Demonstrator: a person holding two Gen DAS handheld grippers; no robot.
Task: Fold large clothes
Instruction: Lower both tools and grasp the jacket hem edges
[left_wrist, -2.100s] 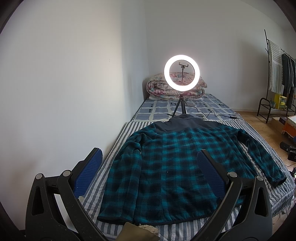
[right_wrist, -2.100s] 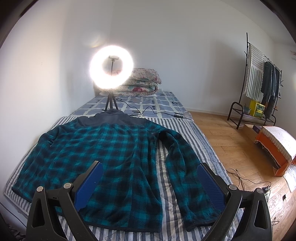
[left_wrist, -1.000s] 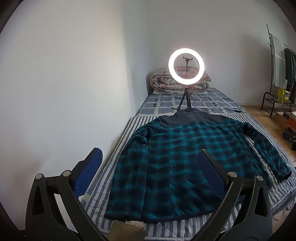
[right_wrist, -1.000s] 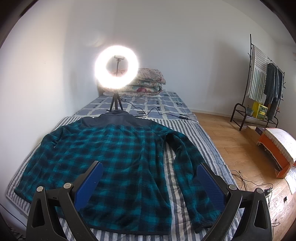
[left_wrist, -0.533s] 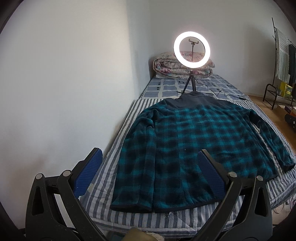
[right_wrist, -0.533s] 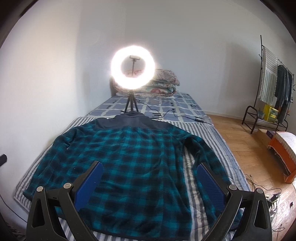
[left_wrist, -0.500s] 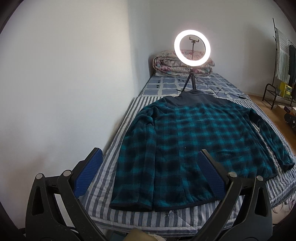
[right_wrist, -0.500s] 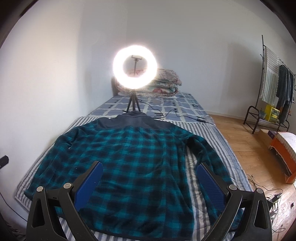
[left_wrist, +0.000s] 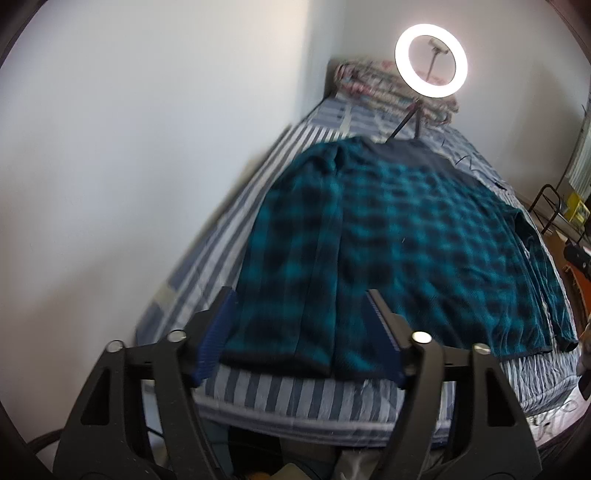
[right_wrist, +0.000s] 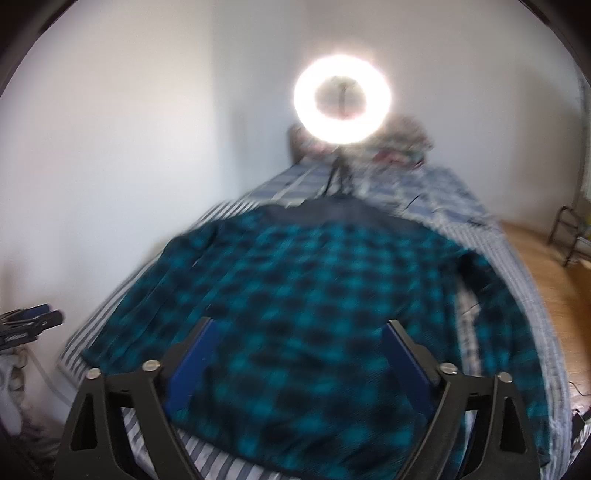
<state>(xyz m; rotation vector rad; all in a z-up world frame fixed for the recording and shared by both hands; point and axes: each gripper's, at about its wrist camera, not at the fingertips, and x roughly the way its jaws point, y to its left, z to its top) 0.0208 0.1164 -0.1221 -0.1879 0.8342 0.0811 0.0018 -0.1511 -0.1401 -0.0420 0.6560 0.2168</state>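
- Both grippers have dropped closer to the plaid jacket (left_wrist: 399, 236) on the striped bed (left_wrist: 295, 391).
- Left gripper (left_wrist: 301, 334) gapes wide, empty.
- Right gripper (right_wrist: 297, 363) likewise.

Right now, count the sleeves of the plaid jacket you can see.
2. The left sleeve lies along the jacket's wall side on the bed; the right sleeve runs along the floor-side edge. Neither is folded in yet.
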